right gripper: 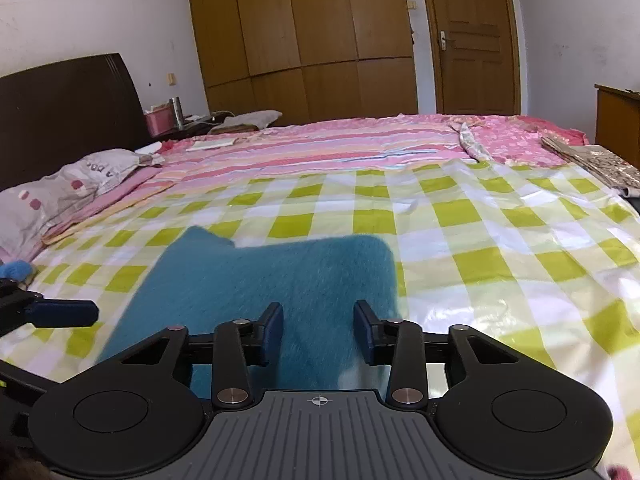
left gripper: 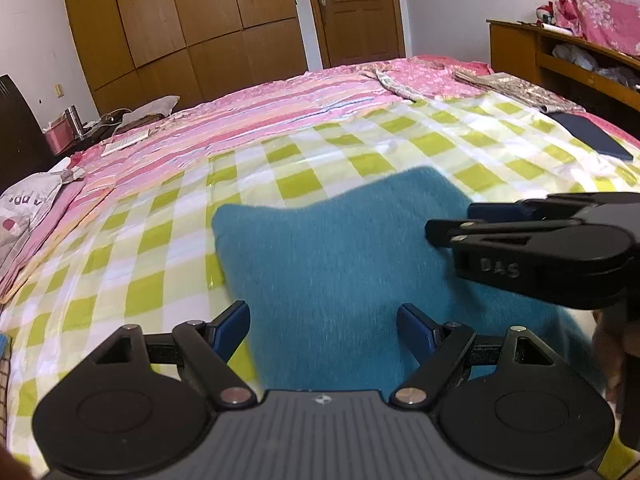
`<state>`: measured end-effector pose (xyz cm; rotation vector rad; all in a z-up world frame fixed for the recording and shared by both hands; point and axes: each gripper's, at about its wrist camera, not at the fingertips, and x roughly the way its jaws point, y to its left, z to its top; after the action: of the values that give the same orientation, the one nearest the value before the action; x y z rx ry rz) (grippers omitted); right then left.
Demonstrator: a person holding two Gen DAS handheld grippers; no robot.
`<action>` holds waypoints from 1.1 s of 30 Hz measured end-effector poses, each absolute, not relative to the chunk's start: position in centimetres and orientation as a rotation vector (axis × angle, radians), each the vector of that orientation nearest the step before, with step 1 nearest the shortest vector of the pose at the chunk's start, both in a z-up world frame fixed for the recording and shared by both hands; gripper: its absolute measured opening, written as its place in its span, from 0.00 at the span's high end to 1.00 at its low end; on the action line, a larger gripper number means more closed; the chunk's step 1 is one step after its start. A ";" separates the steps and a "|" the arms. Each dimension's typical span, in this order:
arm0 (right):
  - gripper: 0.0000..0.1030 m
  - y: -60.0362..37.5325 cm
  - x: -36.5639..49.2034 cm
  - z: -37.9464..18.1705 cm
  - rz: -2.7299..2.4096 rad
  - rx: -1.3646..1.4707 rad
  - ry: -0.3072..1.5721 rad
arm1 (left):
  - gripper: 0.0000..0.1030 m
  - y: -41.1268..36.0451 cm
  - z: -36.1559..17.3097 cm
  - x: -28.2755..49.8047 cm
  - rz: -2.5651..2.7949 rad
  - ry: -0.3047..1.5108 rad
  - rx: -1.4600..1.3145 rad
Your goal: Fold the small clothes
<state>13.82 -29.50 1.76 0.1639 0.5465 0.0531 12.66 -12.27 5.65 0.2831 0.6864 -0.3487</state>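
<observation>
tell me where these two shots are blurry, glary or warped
Left wrist view: the fuzzy teal knitted garment is smeared by motion blur, while the open left gripper stays sharp; the brown wooden wardrobe bows from fisheye distortion. Right wrist view: window glare shines off the glossy green-and-white checked sheet near the open right gripper; the garment's edges look soft.

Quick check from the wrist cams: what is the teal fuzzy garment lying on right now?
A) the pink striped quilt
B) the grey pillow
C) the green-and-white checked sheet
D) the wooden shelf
C: the teal fuzzy garment lies flat on the green-and-white checked sheet, with checks visible past its left, far and right edges; the pink striped quilt lies farther back.
</observation>
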 end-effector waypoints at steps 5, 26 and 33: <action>0.68 -30.0 15.8 0.9 0.054 0.173 0.559 | 0.16 -13.3 5.5 14.8 -0.339 0.685 0.274; 0.70 -31.9 17.1 -0.5 0.012 0.240 0.565 | 0.13 -13.3 6.5 15.2 -0.291 0.680 0.308; 0.70 -31.5 16.7 -0.3 0.017 0.204 0.555 | 0.13 -10.1 6.3 12.9 -0.246 0.693 0.254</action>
<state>16.70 -31.54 -0.25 0.2038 0.5548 0.0174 12.93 -10.08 6.30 0.2538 0.6928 -0.2460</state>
